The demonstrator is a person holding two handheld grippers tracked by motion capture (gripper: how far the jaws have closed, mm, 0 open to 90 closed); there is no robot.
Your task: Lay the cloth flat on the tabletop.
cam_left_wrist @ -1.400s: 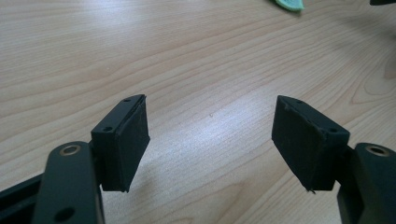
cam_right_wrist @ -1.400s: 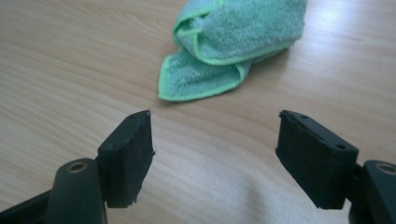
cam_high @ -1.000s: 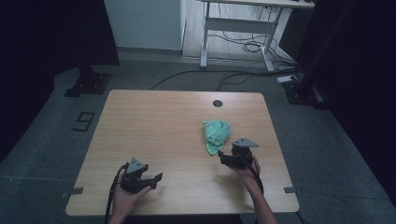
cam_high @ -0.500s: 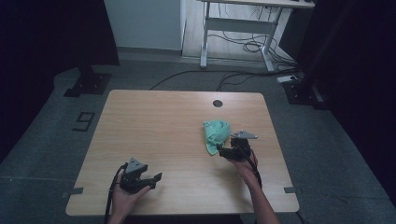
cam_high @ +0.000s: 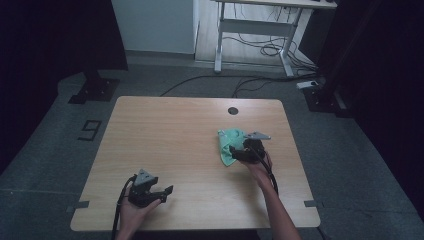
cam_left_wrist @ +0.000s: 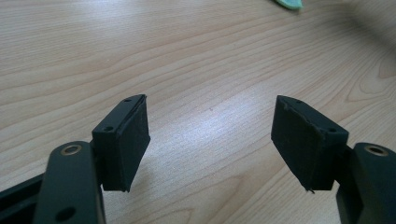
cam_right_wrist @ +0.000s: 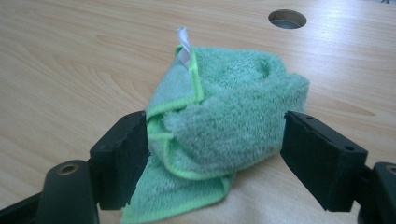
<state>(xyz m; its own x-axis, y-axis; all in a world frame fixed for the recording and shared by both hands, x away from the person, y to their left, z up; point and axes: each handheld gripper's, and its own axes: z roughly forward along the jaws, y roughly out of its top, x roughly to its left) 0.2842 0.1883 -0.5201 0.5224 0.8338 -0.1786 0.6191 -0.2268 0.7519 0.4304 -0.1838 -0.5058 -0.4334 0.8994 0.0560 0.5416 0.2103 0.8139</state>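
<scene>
We see a green cloth lying crumpled on the wooden table, right of the middle and a little in front of the round cable hole. A white label sticks up from its far fold. The cloth sits between the jaws of the right gripper; those jaws have just been opening and stand wide apart, the left one brushing the cloth's green hem, the right one just clear of the pile. Well apart, at the table's near left corner, our left gripper rests low over bare wood, jaws wide apart with nothing between them.
</scene>
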